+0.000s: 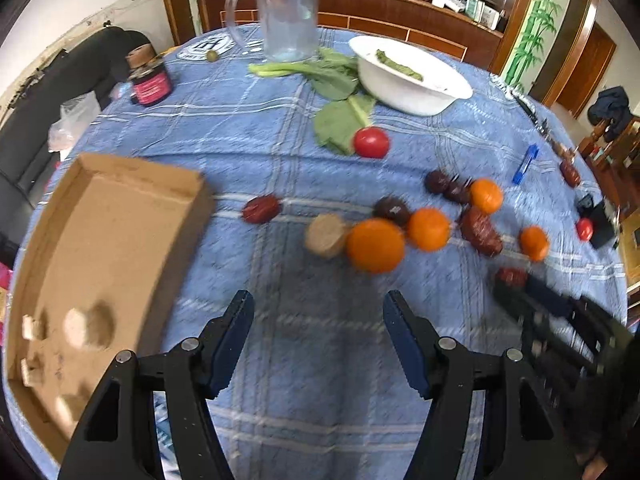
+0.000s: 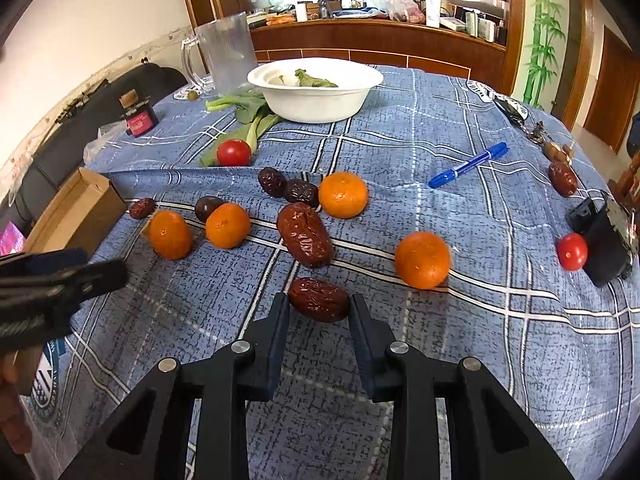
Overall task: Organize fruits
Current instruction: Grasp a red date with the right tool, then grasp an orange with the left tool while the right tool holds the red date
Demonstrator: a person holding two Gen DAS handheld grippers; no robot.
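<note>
Between the right gripper's (image 2: 319,312) tips: a wrinkled red date (image 2: 319,299), pinched at both ends — clenched on it, low over the blue checked tabletop (image 2: 460,344). Just beyond, a larger date (image 2: 305,234) lying across a white stripe; to its right an orange (image 2: 422,260), behind it another orange (image 2: 343,194) beside two dark dates (image 2: 288,187). Further left, two more oranges (image 2: 200,230) with a dark date touching the nearer one.

Left gripper (image 1: 319,308) released, holding nothing, over bare cloth. Ahead of it a big orange (image 1: 375,245) touching a pale round piece (image 1: 326,235); a lone red date (image 1: 261,209) off to the left. Cardboard tray (image 1: 120,200) at the left edge — contents too blurred to name. Far back: tomato (image 1: 371,142) on green leaves (image 1: 340,120), white bowl (image 1: 412,88), clear jug (image 1: 286,16). Blue pen (image 2: 468,165) to the right, well apart.
</note>
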